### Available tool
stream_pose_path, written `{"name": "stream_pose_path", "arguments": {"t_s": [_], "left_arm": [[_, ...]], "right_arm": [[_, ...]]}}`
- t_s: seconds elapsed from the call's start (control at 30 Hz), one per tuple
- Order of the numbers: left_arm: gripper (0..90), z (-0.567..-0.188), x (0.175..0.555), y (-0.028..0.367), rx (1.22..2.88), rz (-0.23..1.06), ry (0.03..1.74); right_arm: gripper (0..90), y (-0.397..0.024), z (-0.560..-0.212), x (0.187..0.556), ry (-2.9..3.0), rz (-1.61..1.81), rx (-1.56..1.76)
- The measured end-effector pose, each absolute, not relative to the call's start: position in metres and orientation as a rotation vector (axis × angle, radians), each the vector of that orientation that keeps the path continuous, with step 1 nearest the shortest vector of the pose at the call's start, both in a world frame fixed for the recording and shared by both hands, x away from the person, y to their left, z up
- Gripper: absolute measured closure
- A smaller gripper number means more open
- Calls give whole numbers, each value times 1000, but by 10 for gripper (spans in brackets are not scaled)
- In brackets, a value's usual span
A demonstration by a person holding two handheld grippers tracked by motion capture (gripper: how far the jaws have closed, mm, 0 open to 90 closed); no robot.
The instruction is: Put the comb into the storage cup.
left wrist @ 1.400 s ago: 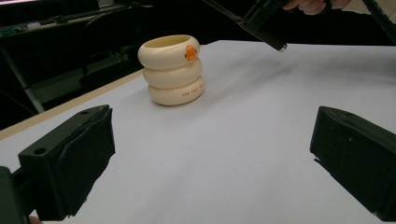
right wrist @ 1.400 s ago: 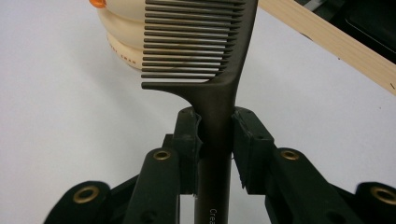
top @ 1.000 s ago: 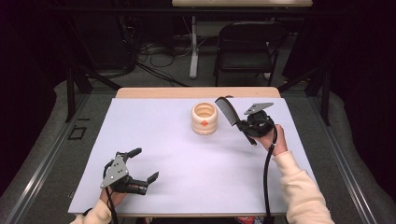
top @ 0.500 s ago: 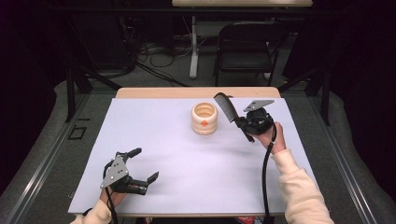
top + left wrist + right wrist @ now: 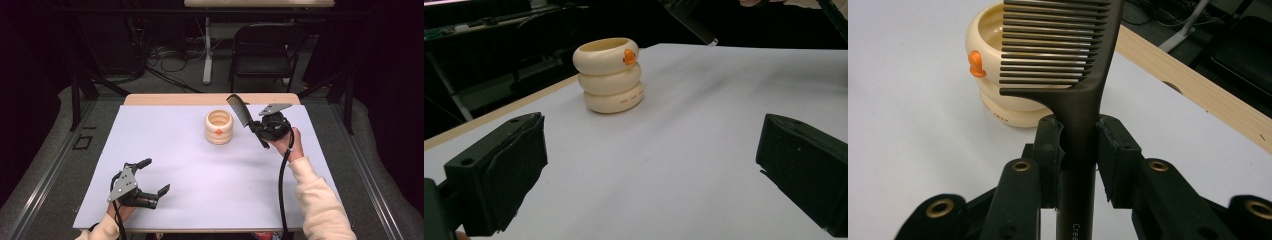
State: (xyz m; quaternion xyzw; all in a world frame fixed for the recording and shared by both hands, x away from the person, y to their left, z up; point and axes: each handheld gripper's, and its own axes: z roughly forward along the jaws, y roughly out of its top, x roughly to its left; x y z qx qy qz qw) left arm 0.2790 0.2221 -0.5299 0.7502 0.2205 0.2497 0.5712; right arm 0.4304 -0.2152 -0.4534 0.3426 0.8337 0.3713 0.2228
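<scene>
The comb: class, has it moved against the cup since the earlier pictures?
Yes. The comb, in the right tongs, has edged left, closer to the cup.

Bright white table (image 5: 200,165), dark surroundings, soft shadows, sharp focus.

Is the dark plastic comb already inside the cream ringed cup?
No, the right gripper holds the dark plastic comb in the air beside the cream ringed cup.

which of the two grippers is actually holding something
The right gripper: its jaws are clamped on the handle of a dark plastic comb. The left gripper is open with nothing between its jaws.
</scene>
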Motion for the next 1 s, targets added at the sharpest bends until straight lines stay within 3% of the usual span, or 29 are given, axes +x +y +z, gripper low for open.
{"name": "stream_pose_path", "arguments": {"t_s": [1.0], "left_arm": [[2,-530,279,222,1756,586,520]], "right_arm": [[722,-200,-437,437,2285,1050,906]]}}
